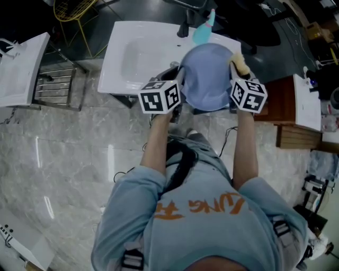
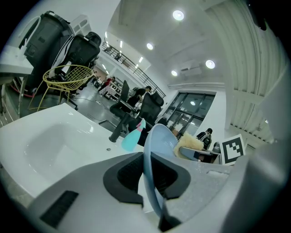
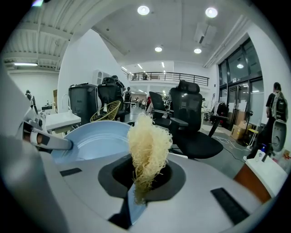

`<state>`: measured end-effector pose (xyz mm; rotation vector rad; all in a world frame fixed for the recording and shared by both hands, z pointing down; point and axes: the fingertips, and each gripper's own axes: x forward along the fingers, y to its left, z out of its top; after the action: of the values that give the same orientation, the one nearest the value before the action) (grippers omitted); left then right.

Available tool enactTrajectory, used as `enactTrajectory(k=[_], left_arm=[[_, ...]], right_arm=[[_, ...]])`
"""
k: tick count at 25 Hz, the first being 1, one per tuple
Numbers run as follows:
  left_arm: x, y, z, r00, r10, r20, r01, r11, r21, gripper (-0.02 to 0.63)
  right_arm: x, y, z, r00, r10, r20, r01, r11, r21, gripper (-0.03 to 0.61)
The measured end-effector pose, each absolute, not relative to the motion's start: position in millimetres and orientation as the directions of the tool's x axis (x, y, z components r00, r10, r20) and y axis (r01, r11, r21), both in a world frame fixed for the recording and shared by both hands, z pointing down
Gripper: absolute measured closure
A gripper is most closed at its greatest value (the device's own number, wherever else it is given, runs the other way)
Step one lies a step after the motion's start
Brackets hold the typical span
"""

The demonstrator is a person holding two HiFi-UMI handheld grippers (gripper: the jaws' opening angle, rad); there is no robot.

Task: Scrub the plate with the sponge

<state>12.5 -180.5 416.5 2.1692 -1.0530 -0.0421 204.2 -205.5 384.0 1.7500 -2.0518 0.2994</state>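
Floor (image 1: pixel 63 153) is shiny grey stone. Big open room w/ round lights (image 3: pixel 143 10) in a white ceiling & black office chairs (image 3: pixel 193 123) at the back. A yellow wire chair (image 1: pixel 71 10) sits far left, a brown wood desk (image 1: pixel 286 106) on the right.

A white sink (image 1: pixel 112 74) stands in front of the person. Black tap (image 1: pixel 184 27) is at its back edge, w/ a teal spray bottle (image 1: pixel 203 30) just beside the tap.

The blue plate (image 1: pixel 205 79) is up in the air over the sink's right part, near the tap. It is tipped up on its edge, hollow side facing the person & the right gripper. The left gripper (image 2: pixel 153 182) has its jaws pinched tight on the plate's left rim; the rim runs straight up btwn them.

The sponge (image 1: pixel 239 62) is a pale yellow stringy tuft. The right gripper (image 3: pixel 138 182) has its jaws squeezed on the tuft's bottom end. The tuft is long & thin & sticks straight out past the jaws. It is at the plate's far right rim; can't tell if it touches.
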Motion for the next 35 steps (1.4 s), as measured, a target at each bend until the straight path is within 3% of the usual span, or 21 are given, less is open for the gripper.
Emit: enactTrajectory(k=[9, 21, 35], left_arm=[[-0.1, -175.4, 428.9, 0.635, -0.713, 0.296, -0.7, -0.369, 0.611, 0.584], [-46.5, -172.8, 428.9, 0.559, -0.775, 0.294, -0.727, -0.289, 0.623, 0.584], [-65.8, -166.7, 430.2, 0.55, -0.786, 0.28, -0.725, -0.284, 0.627, 0.584]], right_arm=[[134.7, -206.9, 368.0, -0.306, -0.867, 0.394, -0.931, 0.359, 0.066, 0.546], [-16.3, -189.8, 377.4, -0.625, -0.679, 0.386, -0.74, 0.672, -0.018, 0.546], [-16.3, -196.5, 412.4, -0.572, -0.675, 0.465, -0.769, 0.639, -0.018, 0.545]])
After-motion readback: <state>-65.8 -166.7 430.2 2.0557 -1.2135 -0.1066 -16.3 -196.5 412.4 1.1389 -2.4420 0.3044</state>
